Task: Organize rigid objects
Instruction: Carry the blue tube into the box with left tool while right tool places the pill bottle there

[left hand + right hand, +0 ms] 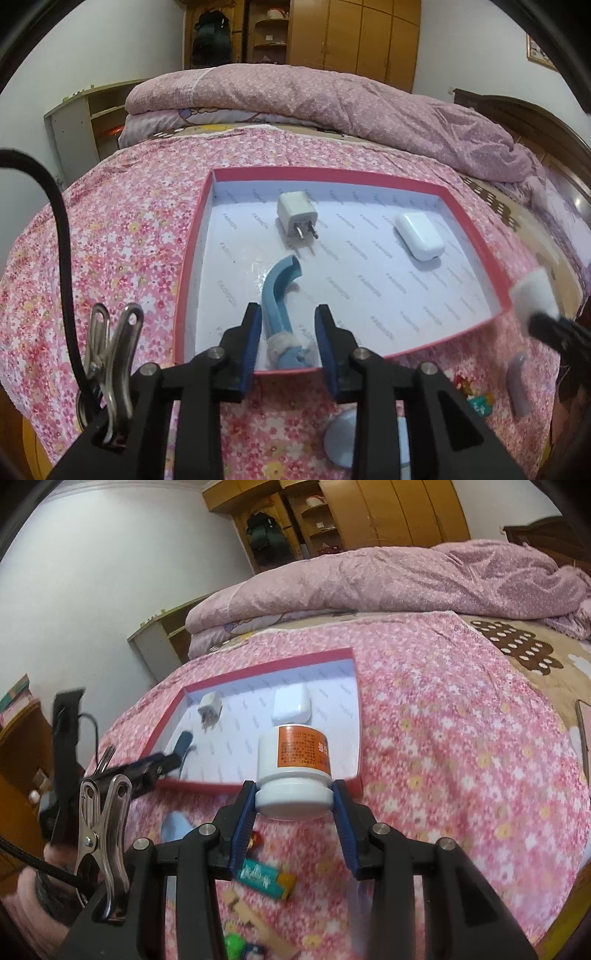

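White bottle (293, 771) clamped cap-first in right gripper (295, 797), frame centre; left gripper (288, 332) parted, straddling blue tool (282, 302) inside red tray (476, 229).

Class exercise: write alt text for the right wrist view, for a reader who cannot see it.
The right tool grips a white bottle by its cap, upside down, near a shallow red box on a flowered bedspread. The box holds a charger and white case.
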Demonstrator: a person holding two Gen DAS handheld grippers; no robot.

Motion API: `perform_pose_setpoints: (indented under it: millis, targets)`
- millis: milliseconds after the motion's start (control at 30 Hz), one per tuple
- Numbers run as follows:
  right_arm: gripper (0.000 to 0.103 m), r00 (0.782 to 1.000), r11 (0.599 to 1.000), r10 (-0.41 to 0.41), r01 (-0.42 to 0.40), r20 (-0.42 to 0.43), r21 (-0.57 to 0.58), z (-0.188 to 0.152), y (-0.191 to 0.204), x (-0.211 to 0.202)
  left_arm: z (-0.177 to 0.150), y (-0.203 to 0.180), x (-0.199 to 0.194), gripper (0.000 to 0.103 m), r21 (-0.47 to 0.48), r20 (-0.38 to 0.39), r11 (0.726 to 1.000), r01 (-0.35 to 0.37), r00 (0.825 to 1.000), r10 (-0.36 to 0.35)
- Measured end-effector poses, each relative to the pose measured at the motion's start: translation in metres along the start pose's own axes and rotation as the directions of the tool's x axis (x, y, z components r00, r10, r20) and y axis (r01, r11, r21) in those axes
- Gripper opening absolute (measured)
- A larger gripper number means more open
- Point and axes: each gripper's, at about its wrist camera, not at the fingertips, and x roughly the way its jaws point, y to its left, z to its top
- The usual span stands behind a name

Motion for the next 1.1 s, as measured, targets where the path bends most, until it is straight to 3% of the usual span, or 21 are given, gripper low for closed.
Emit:
perform_pose_setpoints:
  millis: [67,233,633,1100]
  targets:
    - [0.042,1.000,1.000,0.004,-0.004,-0.007,0.018,0.007,-0.004,0.007,0.000,-0.002,-0.006,0.045,0.010,0.009,1.000,-0.007,1.000,0.006]
    - [0.042,1.000,1.000,-0.017,0.016,-0.017,-0.005,0.018,-0.002,0.020,0.002,-0.007,-0.018,0.052,0.030,0.033,0.999,-0.016,0.999,0.015]
    - [0.042,0.997,0.996,-0.069,0.066,-0.045,-0.064,0.033,0.007,0.053,0.000,-0.007,-0.014,0.052,0.018,0.009,1.000,-0.008,1.000,0.007]
    - [0.042,0.994,0.995,-0.088,0.084,-0.063,-0.055,0.037,0.003,0.066,-0.005,-0.005,-0.011,0.058,0.004,-0.016,1.000,-0.007,1.000,0.007]
